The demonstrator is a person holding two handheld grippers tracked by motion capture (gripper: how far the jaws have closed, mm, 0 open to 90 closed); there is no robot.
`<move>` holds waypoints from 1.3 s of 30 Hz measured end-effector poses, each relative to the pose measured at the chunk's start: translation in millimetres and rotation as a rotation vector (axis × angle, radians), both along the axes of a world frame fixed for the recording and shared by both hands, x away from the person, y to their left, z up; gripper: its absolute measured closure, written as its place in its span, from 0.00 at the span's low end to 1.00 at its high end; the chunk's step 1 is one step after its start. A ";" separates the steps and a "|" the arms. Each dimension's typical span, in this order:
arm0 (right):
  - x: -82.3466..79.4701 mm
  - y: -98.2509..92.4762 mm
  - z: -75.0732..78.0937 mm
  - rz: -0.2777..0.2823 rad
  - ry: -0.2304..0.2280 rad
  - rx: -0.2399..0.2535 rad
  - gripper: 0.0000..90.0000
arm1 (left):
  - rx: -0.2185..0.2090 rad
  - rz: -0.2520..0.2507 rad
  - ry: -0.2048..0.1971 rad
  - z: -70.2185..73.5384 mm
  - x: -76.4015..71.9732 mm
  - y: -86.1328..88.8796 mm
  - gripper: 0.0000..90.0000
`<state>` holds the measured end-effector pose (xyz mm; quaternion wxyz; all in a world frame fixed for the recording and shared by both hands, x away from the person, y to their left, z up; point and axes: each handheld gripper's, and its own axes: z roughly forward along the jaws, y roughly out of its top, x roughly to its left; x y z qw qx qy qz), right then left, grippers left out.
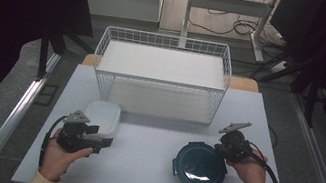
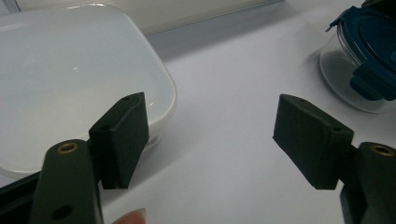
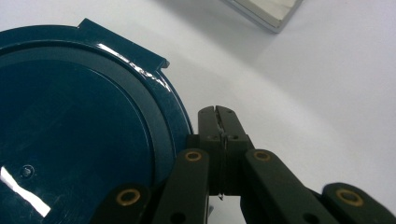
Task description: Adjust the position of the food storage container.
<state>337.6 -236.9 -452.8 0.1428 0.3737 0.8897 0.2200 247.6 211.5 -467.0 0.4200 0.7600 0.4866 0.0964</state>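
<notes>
High view: a person sits at a white table (image 1: 147,170) with a claw in each hand.
Left claw (image 1: 102,143): jaws wide apart, nothing between them, pointing right across the table.
White box (image 1: 102,117): shallow, with rounded corners; its near corner lies just beside the left claw's left pad (image 2: 122,136), whether touching I cannot tell.
Right claw (image 3: 218,122): jaws pressed together, nothing seen between them, at the right rim of the lid.
Round container (image 1: 199,168): clear bowl under a dark blue clip lid, just left of the right claw.
Wire basket (image 1: 161,73): white, well beyond both claws at the table's far edge.
</notes>
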 end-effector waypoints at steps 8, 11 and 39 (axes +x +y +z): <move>-2.2 5.0 -0.4 0.022 0.009 0.008 1.00 | 0.002 -0.003 -0.001 -0.1 -0.4 -0.7 0.29; -1.1 0.5 0.2 0.027 0.028 0.030 1.00 | 0.000 0.000 0.000 0.0 -0.6 0.3 0.29; -42.2 -30.9 -11.9 -0.137 0.136 0.025 1.00 | -0.002 -0.027 -0.001 0.0 0.4 -5.0 0.29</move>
